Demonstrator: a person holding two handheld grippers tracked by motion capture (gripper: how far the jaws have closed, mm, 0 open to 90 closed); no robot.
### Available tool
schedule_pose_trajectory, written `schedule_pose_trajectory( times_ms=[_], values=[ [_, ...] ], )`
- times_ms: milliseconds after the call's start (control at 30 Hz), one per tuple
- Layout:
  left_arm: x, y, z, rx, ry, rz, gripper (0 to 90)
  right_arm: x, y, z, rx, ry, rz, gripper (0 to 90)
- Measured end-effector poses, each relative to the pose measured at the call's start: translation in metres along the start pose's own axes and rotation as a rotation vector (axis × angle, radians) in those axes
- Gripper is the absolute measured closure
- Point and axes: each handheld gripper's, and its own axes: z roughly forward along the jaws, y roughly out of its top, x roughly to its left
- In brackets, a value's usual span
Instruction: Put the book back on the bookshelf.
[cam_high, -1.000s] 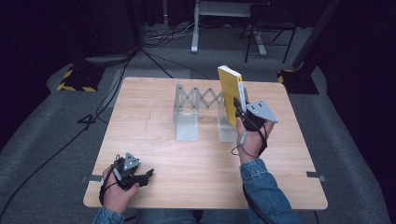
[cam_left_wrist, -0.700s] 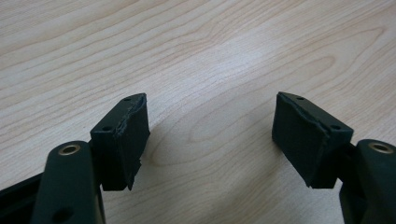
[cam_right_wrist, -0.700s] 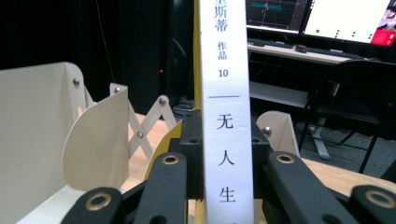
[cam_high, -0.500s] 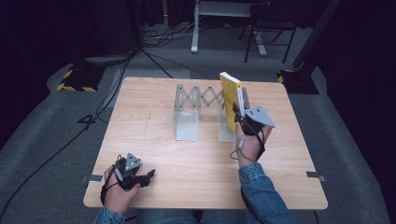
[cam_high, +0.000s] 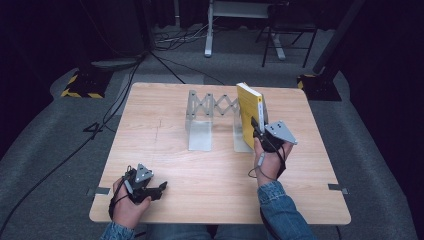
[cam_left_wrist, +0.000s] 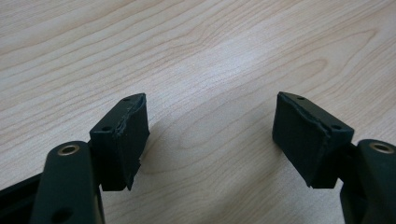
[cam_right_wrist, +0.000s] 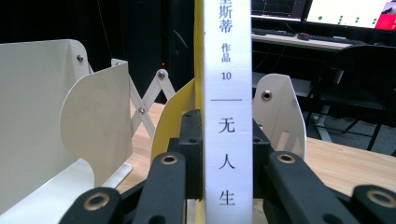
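So what I've got here: book (cam_high: 248, 111) with a bright yellow cover and a white spine (cam_right_wrist: 227, 116) printed in black characters, pale silvery-white expanding book rack (cam_high: 210, 120), light wood-grain table (cam_high: 165, 150), black gripper pads (cam_left_wrist: 126, 140), grey carpet (cam_high: 60, 145), and a yellow-black hazard-striped base (cam_high: 80, 90).

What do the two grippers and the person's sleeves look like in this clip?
Both grippers are black, each topped by a grey three-cornered plate. The left gripper has square black pads with frayed edges and brass-coloured rivets on its links. The right gripper has the same black links and brass rivets, and a thin dark cable trails from it over the hand. The sleeves are blue denim.
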Motion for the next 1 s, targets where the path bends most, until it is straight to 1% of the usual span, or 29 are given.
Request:
schedule_pose_trajectory(
  times_ms=[133, 233, 300, 367, 400, 433, 467, 533, 600, 667, 733, 800, 833, 900, 933, 967, 1000],
  values=[
    [0.000, 0.000, 0.000, 0.002, 0.000, 0.004, 27.6, 0.000, 0.000, -0.007, 0.015, -0.005, 0.004, 72.2],
    [0.000, 0.000, 0.000, 0.002, -0.001, 0.003, 27.5, 0.001, 0.001, -0.017, 0.025, -0.007, -0.007, 70.9],
    [0.000, 0.000, 0.000, 0.003, 0.003, 0.010, 27.5, 0.001, 0.001, -0.022, 0.041, -0.007, -0.008, 71.1],
    [-0.001, 0.001, 0.000, 0.003, -0.003, 0.005, 27.5, 0.000, 0.000, -0.028, 0.057, -0.008, -0.009, 71.9],
    [-0.001, 0.001, 0.001, 0.002, -0.003, 0.011, 27.5, -0.001, 0.000, -0.030, 0.063, -0.011, -0.011, 72.1],
    [-0.002, 0.001, 0.001, 0.002, -0.004, 0.010, 27.5, -0.001, -0.001, -0.032, 0.069, -0.013, -0.023, 72.2],
    [-0.002, 0.001, 0.001, 0.002, -0.005, 0.010, 27.5, -0.001, -0.002, -0.034, 0.080, -0.014, -0.023, 72.5],
    [-0.002, 0.001, 0.001, 0.002, -0.006, 0.008, 27.5, -0.003, -0.004, -0.039, 0.099, -0.004, -0.020, 73.1],
    [-0.001, 0.001, 0.001, 0.003, -0.007, 0.009, 27.4, -0.005, -0.008, -0.044, 0.130, 0.007, -0.011, 73.4],
    [-0.001, 0.001, 0.001, 0.006, -0.005, 0.010, 27.2, -0.008, -0.011, -0.048, 0.134, 0.015, -0.003, 73.6],
    [-0.001, 0.001, 0.001, 0.006, -0.004, 0.010, 27.2, -0.008, -0.010, -0.049, 0.140, 0.016, -0.003, 73.5],
    [-0.002, 0.001, 0.001, 0.003, -0.007, 0.007, 27.2, -0.009, -0.007, -0.049, 0.154, 0.023, -0.001, 72.1],
    [-0.002, 0.001, 0.001, 0.003, -0.007, 0.008, 27.2, -0.009, -0.004, -0.049, 0.150, 0.023, 0.003, 69.5],
    [-0.001, 0.001, 0.001, 0.006, -0.005, 0.010, 27.2, -0.010, 0.007, -0.048, 0.137, 0.010, -0.009, 65.4],
    [-0.001, 0.001, 0.001, 0.006, -0.005, 0.010, 27.1, -0.010, 0.007, -0.048, 0.137, 0.010, -0.009, 65.4],
    [-0.001, 0.001, 0.001, 0.005, -0.005, 0.010, 27.1, -0.011, 0.018, -0.047, 0.137, 0.006, -0.026, 63.5],
    [-0.001, 0.001, 0.001, 0.005, -0.006, 0.010, 27.1, -0.012, 0.023, -0.046, 0.145, 0.009, -0.033, 63.4]
  ],
)
